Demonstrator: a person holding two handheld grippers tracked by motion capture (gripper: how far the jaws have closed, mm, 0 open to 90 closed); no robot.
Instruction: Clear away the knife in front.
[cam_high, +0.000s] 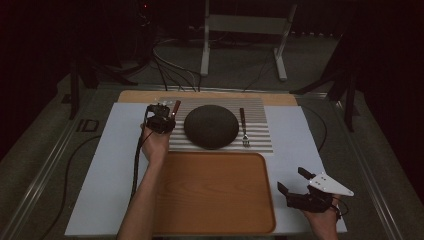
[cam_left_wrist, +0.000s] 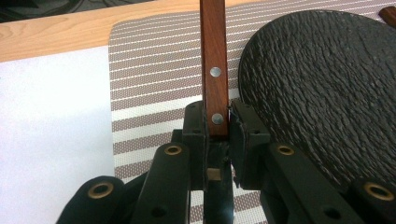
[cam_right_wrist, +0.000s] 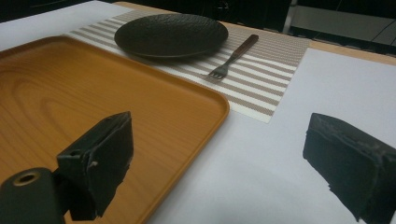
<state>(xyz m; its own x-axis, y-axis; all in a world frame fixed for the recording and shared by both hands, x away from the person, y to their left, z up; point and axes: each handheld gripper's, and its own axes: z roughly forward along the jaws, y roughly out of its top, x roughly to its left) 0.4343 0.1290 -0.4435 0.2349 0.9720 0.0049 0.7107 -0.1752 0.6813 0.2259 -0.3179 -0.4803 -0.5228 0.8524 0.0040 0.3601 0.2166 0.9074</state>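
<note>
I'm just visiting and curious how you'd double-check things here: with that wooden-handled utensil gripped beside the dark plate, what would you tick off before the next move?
1. Left gripper holds the wooden handle firmly: ok, jaws closed on its end.
2. What utensil it is: cannot tell, its working end is hidden.
3. Handle clear of the dark plate: ok, it sits beside the rim, apart from it.
4. Fork lies undisturbed on the striped placemat: ok.
5. Wooden tray free to receive things: ok, its surface is bare.
6. Right gripper out of the way: ok, open beside the tray, holding nothing.
</note>
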